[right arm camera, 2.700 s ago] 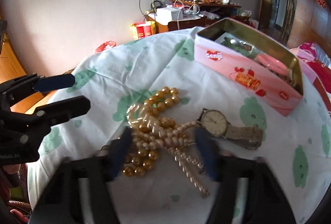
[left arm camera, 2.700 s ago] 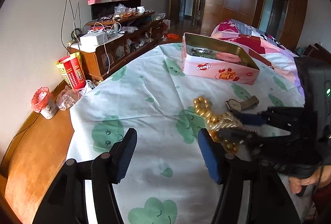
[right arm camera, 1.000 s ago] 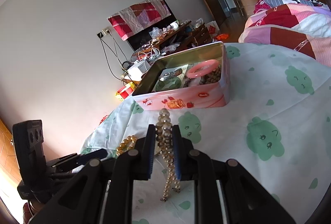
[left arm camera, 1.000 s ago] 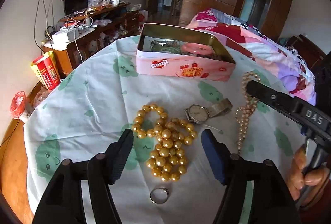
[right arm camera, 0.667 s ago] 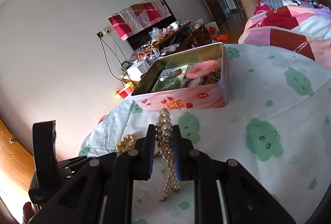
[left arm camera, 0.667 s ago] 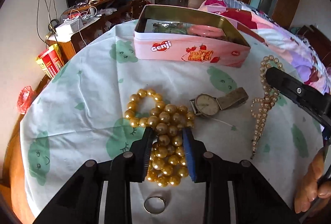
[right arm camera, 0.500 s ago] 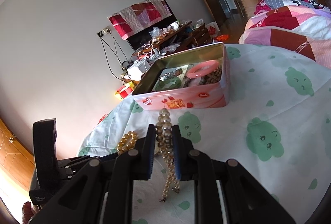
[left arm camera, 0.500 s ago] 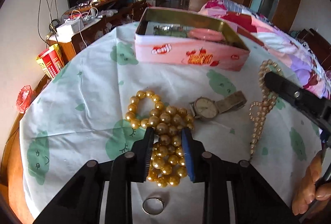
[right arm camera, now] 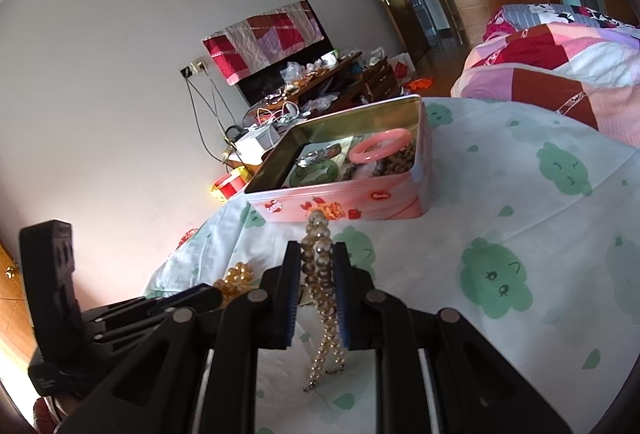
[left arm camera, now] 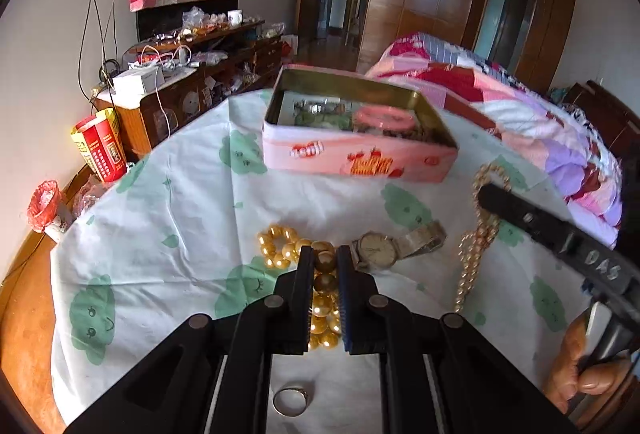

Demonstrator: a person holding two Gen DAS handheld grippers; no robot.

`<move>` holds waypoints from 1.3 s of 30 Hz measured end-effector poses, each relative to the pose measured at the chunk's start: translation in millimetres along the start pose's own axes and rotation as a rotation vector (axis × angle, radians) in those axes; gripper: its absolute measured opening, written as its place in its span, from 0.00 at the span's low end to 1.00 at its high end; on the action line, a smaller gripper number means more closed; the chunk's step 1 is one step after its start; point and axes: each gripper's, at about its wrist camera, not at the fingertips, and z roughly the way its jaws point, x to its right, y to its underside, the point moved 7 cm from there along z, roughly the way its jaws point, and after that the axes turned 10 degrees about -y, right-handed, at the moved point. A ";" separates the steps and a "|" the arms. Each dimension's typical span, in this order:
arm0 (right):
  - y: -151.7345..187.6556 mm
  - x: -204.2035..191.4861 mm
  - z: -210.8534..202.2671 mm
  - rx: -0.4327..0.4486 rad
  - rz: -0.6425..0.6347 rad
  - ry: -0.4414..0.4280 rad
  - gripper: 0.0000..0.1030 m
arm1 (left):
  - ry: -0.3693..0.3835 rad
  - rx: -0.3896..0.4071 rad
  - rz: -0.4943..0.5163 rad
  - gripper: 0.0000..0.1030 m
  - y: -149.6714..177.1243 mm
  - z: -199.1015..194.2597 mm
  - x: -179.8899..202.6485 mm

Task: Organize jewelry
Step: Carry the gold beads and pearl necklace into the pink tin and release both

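My left gripper [left arm camera: 322,254] points down at the gold bead necklace [left arm camera: 280,248] on the cloud-print tablecloth [left arm camera: 180,201]. Its jaws are closing, with the pads pressed on a column of gold beads. My right gripper [right arm camera: 317,254] is shut on the pearl necklace [right arm camera: 320,230], which hangs in strands above the cloth and also shows in the left wrist view [left arm camera: 474,254]. The open pink tin [left arm camera: 352,157] stands behind, holding a pink bangle [right arm camera: 380,149] and other pieces.
A wristwatch [left arm camera: 378,250] lies just right of the gold beads. A silver ring [left arm camera: 291,401] lies under my left gripper. A cluttered wooden cabinet [left arm camera: 192,73] stands left of the table and a quilted bed [left arm camera: 520,113] behind it. A hand [left arm camera: 576,366] grips the right tool.
The left jaws came down from wide open and shut around the gold beads. The right gripper kept still with the pearl necklace, which it lifted off the pile earlier.
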 end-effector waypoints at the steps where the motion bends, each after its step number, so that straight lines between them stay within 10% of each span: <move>1: -0.4 0.5 -0.1 0.001 0.001 0.003 0.18 | 0.004 0.012 -0.001 0.10 -2.8 -3.8 1.8; 21: -45.2 -11.2 -30.8 0.120 -0.059 0.076 0.14 | 0.075 0.216 -0.076 0.10 -37.5 -50.7 -16.9; 39: -2.4 41.0 74.8 -0.309 -0.045 0.216 0.17 | 0.075 0.208 -0.078 0.10 -44.6 -38.9 -19.9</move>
